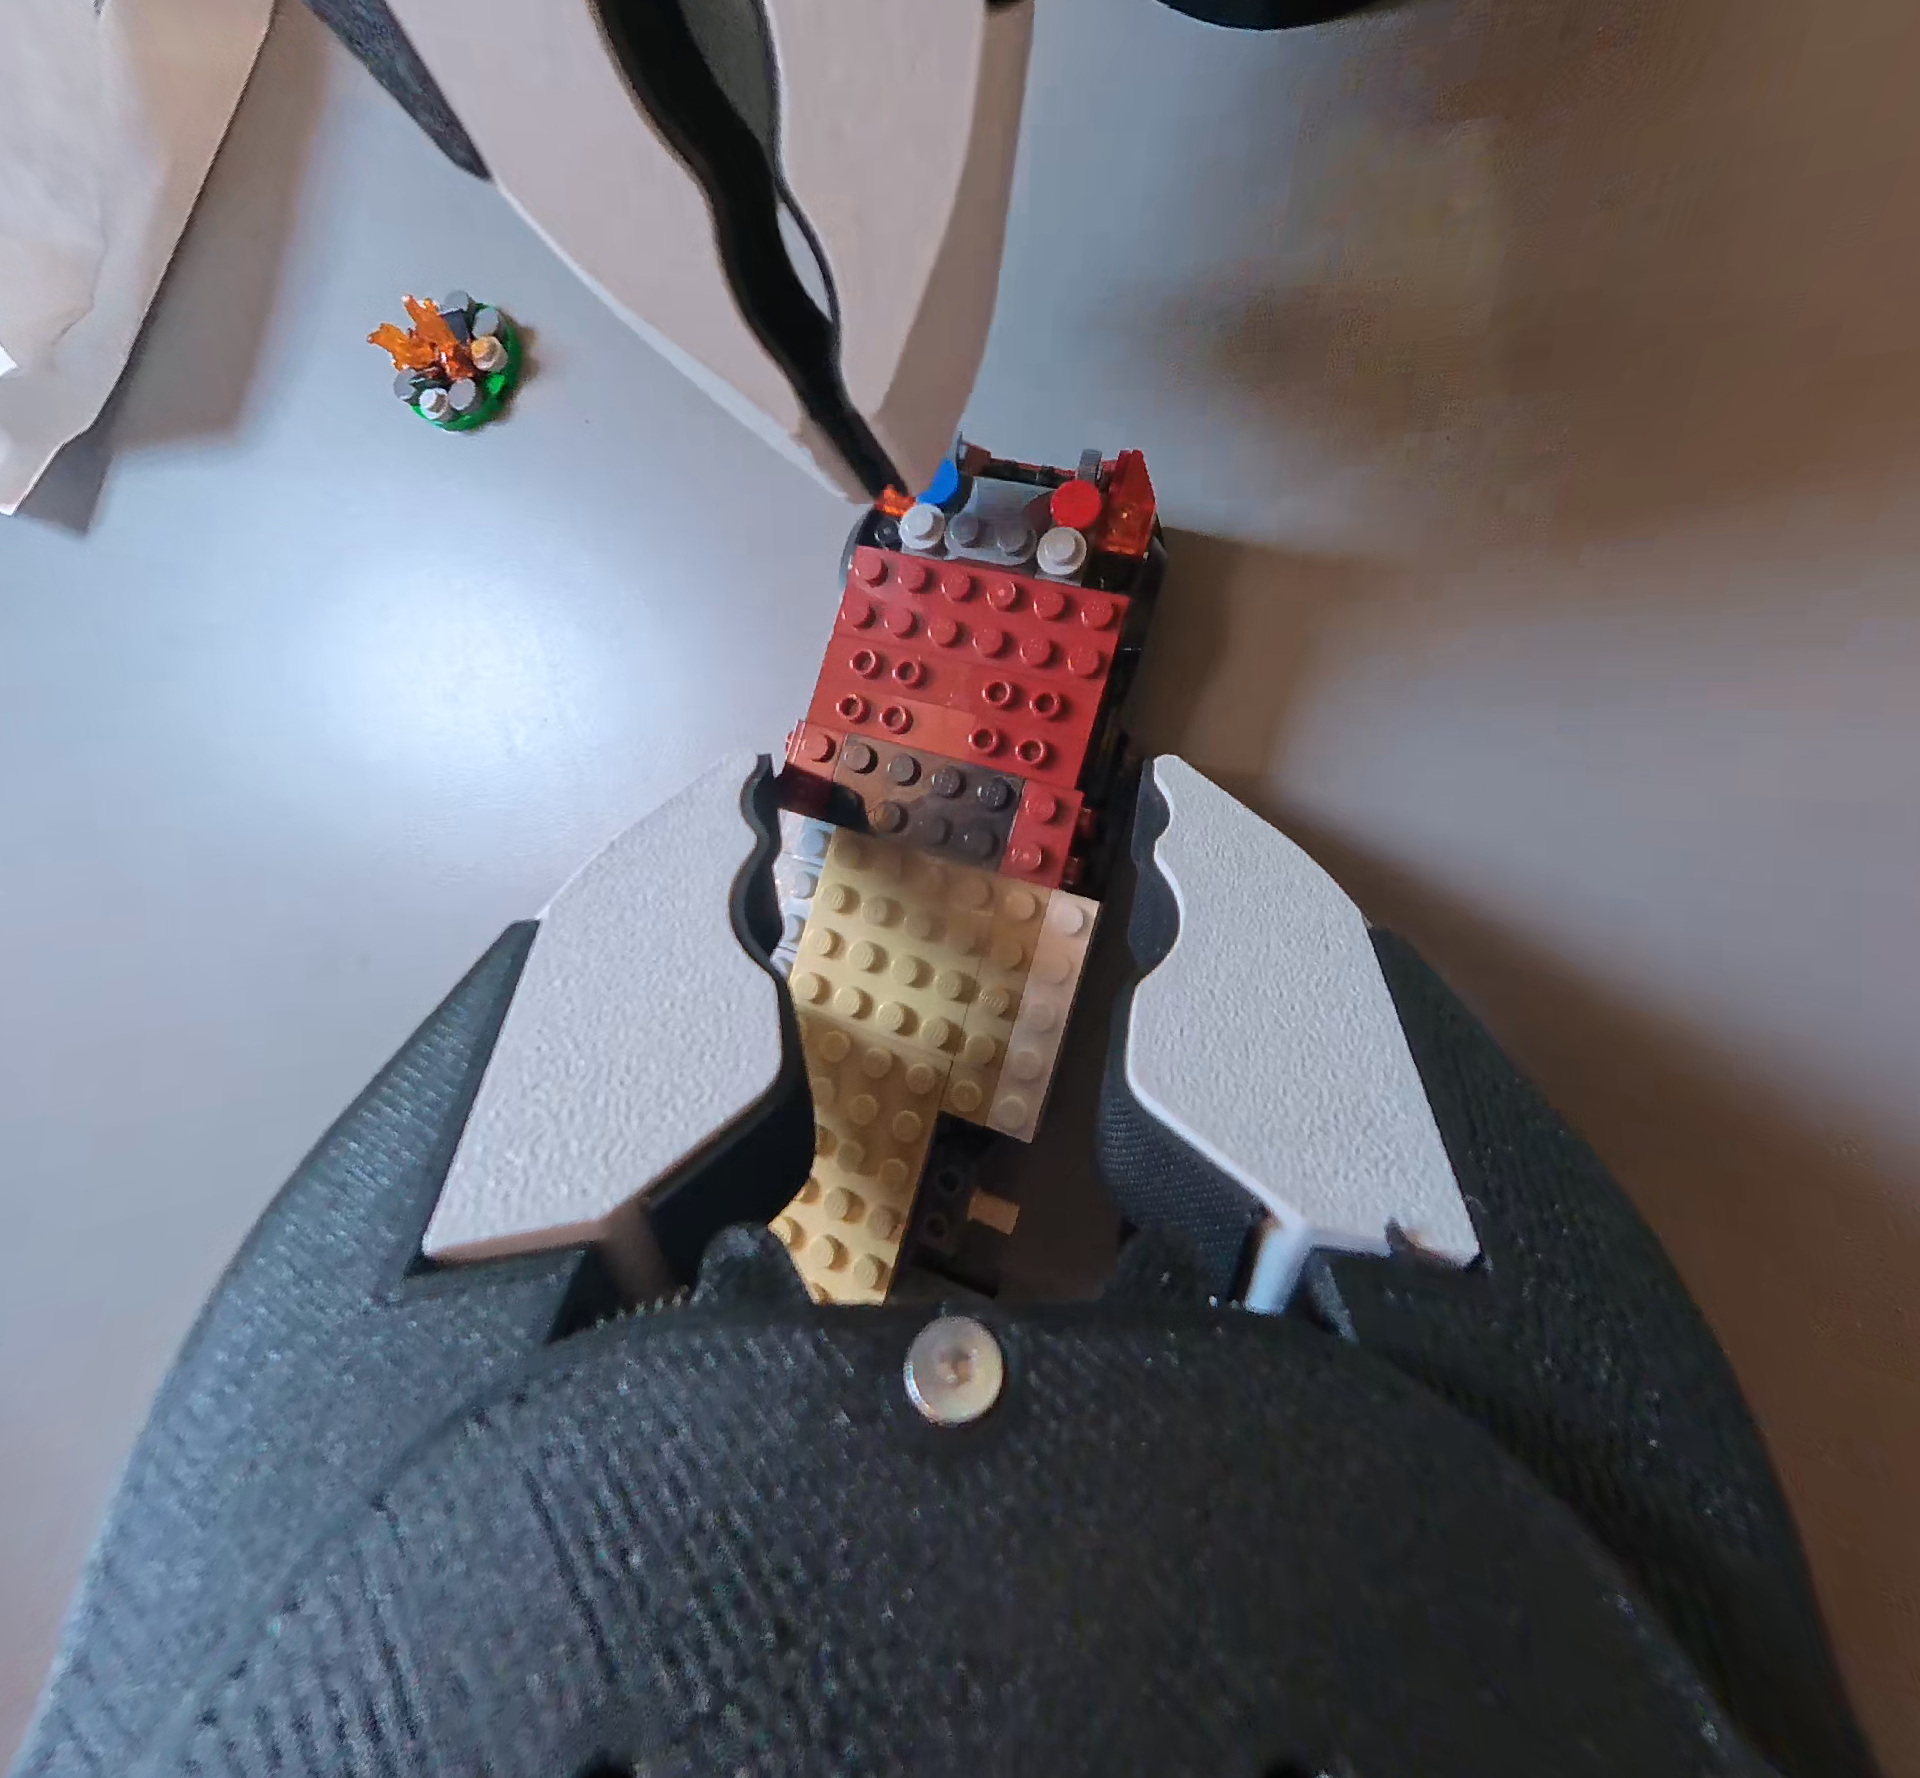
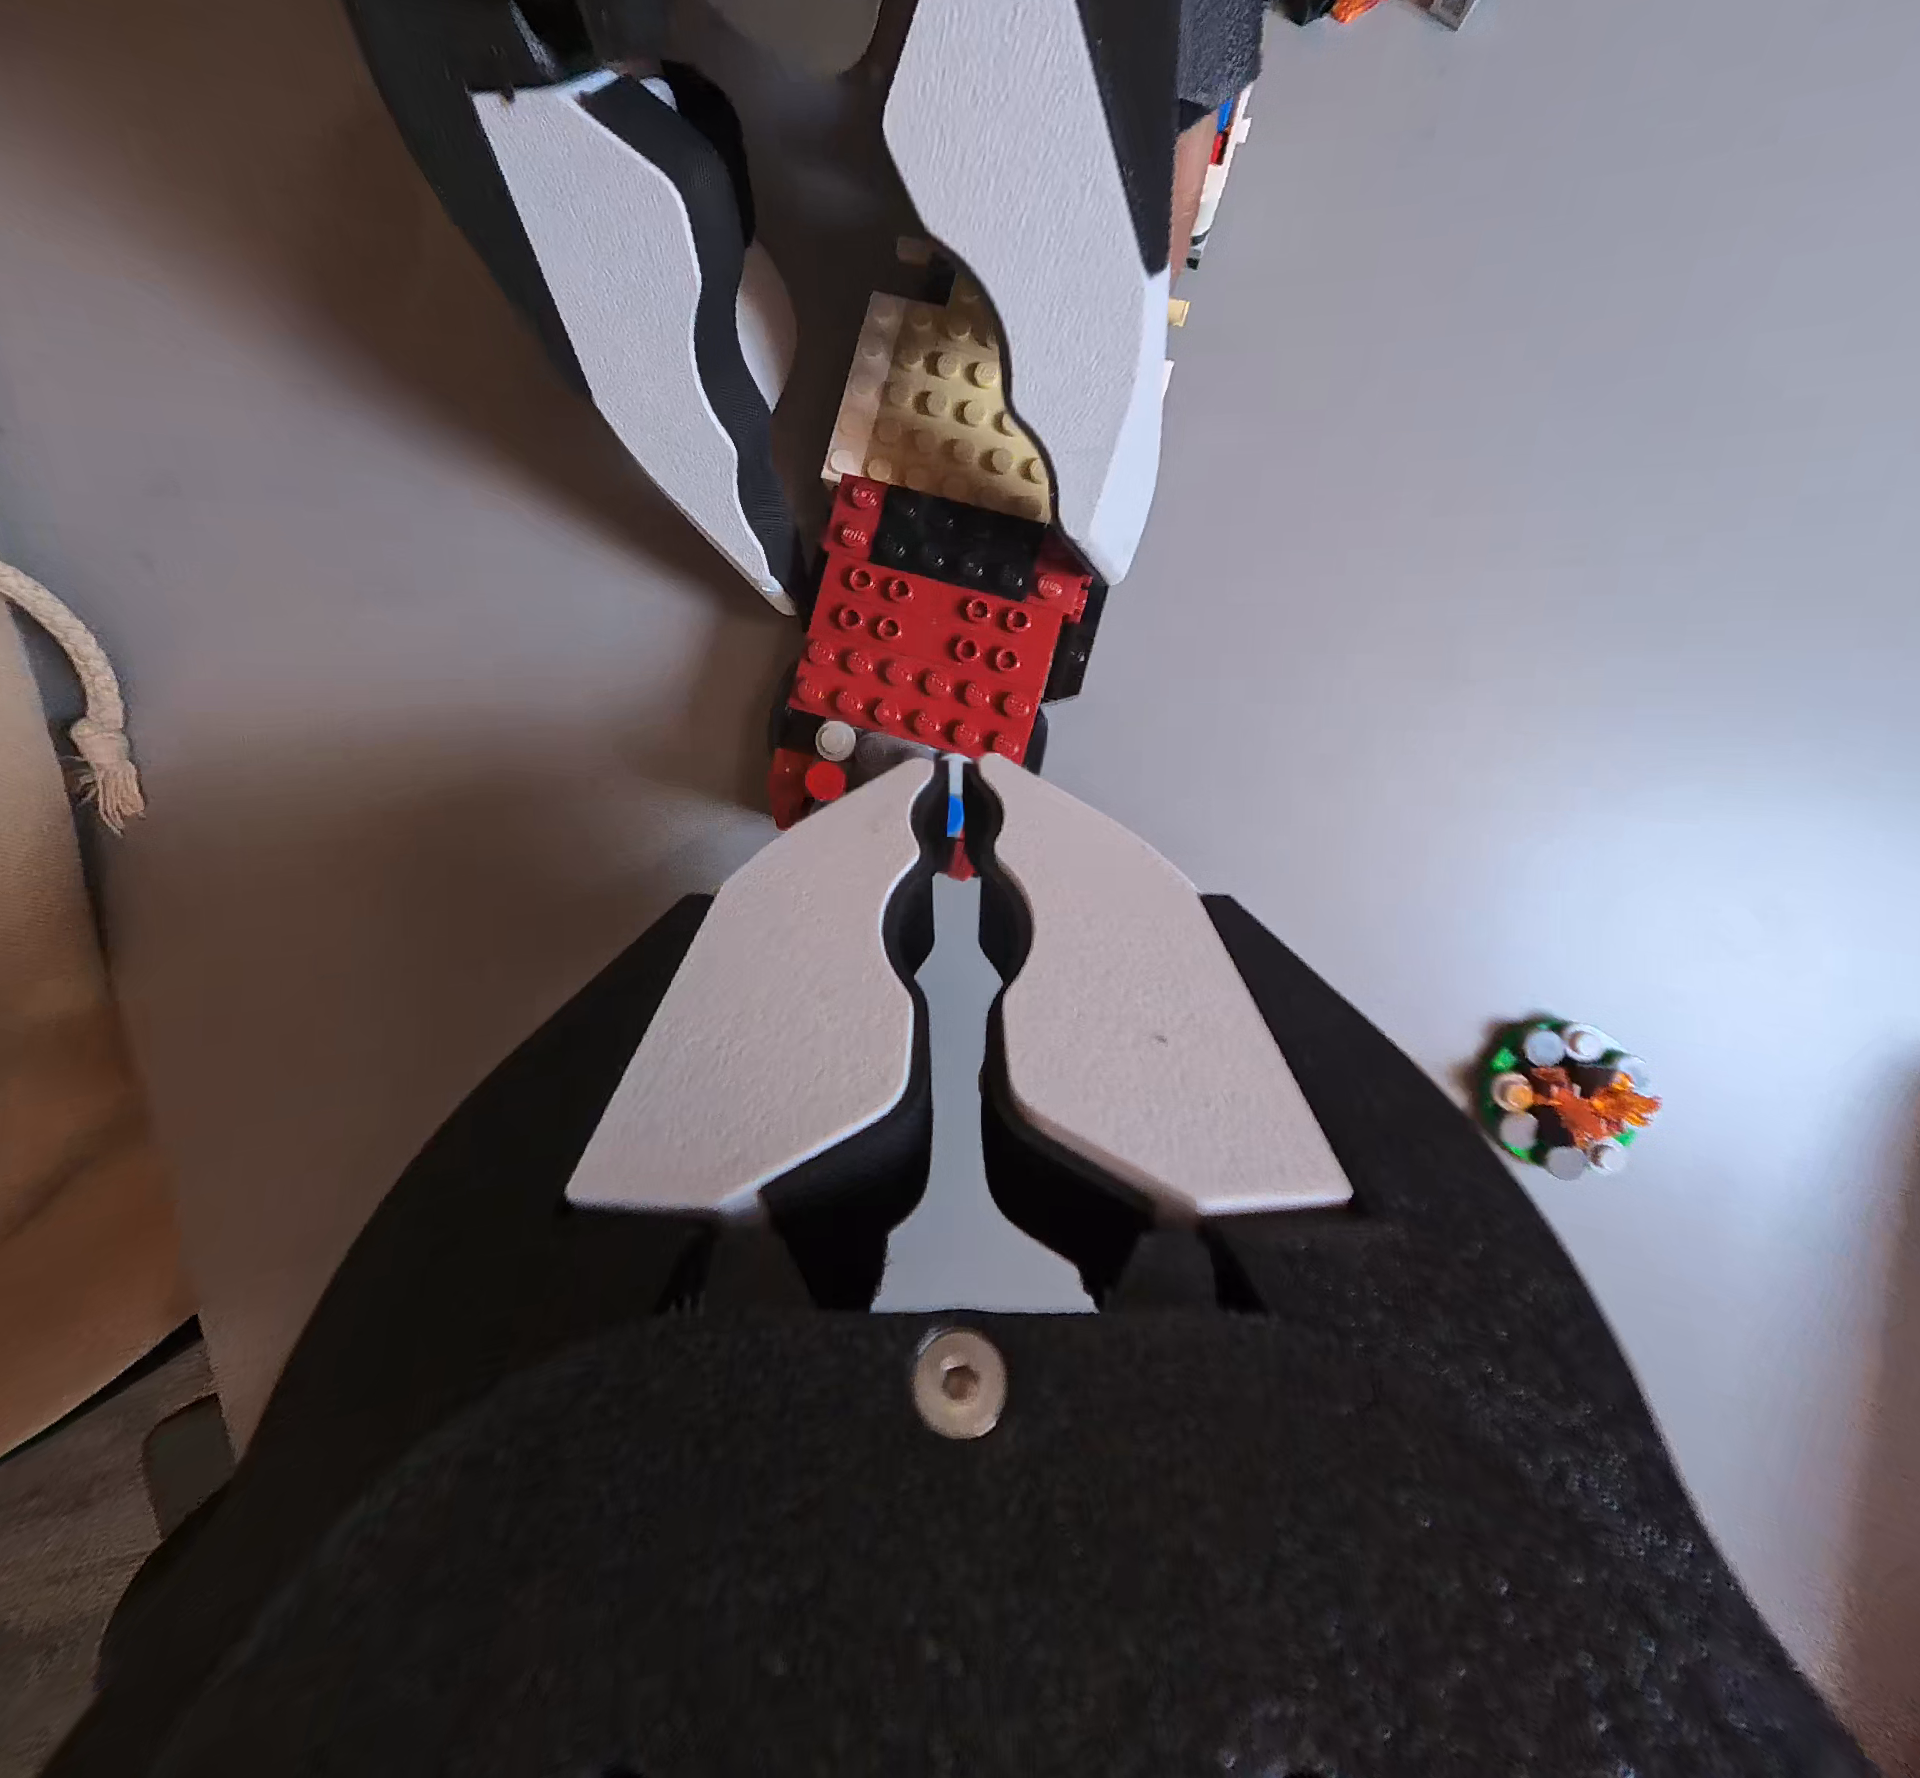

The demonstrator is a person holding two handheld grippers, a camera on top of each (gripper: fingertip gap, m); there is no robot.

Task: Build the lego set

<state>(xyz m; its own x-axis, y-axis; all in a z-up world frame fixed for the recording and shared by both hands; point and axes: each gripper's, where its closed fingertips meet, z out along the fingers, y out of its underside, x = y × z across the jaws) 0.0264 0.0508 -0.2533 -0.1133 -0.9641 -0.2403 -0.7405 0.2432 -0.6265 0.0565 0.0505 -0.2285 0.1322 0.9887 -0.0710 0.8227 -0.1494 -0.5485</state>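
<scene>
Sitting on the grey tabletop [image 1: 312, 689] is a red and tan brick vehicle [image 1: 966, 689], with the left gripper [image 1: 956, 855] straddling its tan rear, jaws spread wide around the body. The right gripper [image 2: 951, 778] is pinching its nearly closed jaws on a small blue stud [image 1: 943, 485] at the front end. A round green campfire build [image 2: 1564, 1100] is lying well apart.
</scene>
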